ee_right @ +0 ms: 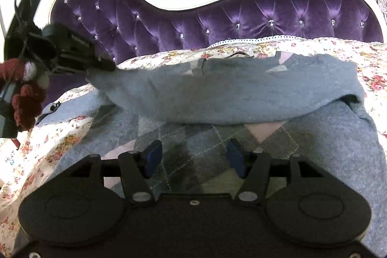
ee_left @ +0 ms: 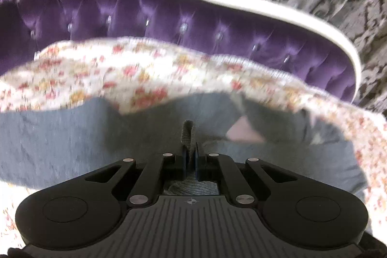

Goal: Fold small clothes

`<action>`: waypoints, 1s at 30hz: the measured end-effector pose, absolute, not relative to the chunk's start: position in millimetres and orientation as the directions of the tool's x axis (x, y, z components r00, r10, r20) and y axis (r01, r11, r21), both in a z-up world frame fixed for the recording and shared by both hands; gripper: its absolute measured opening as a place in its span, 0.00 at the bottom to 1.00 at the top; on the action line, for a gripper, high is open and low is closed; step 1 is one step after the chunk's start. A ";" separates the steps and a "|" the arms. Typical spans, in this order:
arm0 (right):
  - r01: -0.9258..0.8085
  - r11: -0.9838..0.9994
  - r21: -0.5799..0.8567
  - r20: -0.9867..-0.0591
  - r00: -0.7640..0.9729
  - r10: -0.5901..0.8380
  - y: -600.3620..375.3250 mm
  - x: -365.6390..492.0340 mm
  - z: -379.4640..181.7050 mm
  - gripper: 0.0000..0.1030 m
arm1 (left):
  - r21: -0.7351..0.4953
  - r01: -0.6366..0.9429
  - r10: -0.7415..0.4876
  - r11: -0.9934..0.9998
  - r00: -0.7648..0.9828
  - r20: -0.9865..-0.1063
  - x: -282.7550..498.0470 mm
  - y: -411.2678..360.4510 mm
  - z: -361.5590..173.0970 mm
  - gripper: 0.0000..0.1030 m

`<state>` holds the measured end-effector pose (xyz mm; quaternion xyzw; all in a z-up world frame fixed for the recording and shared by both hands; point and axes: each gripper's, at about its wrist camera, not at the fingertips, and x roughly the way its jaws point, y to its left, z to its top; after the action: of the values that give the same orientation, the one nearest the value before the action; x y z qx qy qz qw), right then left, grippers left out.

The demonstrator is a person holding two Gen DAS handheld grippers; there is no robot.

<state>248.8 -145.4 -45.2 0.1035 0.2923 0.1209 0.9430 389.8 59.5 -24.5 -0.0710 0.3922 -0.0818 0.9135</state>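
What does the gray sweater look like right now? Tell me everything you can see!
The gray sweater is a soft, fuzzy knit with a diamond pattern in pink, gray and dark squares on its front. It lies on the flowery bedcover, partly folded, one part raised and stretched over the rest. The left gripper is shut on a pinch of its fabric. The right gripper hangs open over the diamond part.

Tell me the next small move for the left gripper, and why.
Probably carry the pinched edge further across. The left gripper is shut on a fold of the grey sweater, part of which is lifted and doubled over the argyle front, while the right gripper hovers open, holding nothing.
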 end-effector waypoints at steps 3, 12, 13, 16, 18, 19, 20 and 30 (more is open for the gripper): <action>-0.167 0.948 0.271 -0.525 0.800 0.291 -146.8 248.8 -45.3 0.63 | -0.173 0.075 -0.178 0.982 0.673 -0.718 391.5 61.3 -35.0 0.06; -0.052 0.936 0.347 -0.535 0.809 0.244 -188.1 264.6 -35.6 0.73 | -0.181 0.069 -0.183 0.981 0.636 -0.749 395.6 68.7 -52.0 0.07; -0.034 0.931 0.363 -0.536 0.810 0.238 -197.4 268.1 -35.4 0.73 | -0.182 0.069 -0.185 0.981 0.633 -0.752 396.1 69.2 -54.5 0.08; 0.035 0.916 0.399 -0.537 0.819 0.202 -230.2 281.9 -37.7 0.73 | -0.190 0.069 -0.189 0.979 0.639 -0.746 394.8 71.3 -57.9 0.08; 0.102 0.905 0.413 -0.547 0.822 0.157 -250.2 287.3 -41.8 0.73 | -0.187 0.073 -0.190 0.980 0.642 -0.743 394.2 71.3 -58.1 0.09; 0.154 0.895 0.419 -0.553 0.825 0.117 -262.3 287.7 -44.2 0.73 | -0.182 0.077 -0.189 0.980 0.643 -0.742 393.9 70.9 -58.2 0.09; 0.198 0.884 0.423 -0.557 0.826 0.082 -270.7 286.5 -46.2 0.72 | -0.179 0.081 -0.188 0.981 0.644 -0.741 393.8 70.2 -58.2 0.10; 0.351 0.848 0.397 -0.576 0.815 -0.068 -285.3 251.5 -43.9 0.86 | -0.217 0.226 -0.313 0.950 0.668 -0.675 379.4 61.4 -66.8 0.70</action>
<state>251.5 -285.3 -43.9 0.2507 0.2821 -0.1139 0.9190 379.4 61.4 -66.8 -0.0575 0.3797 -0.1477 0.9114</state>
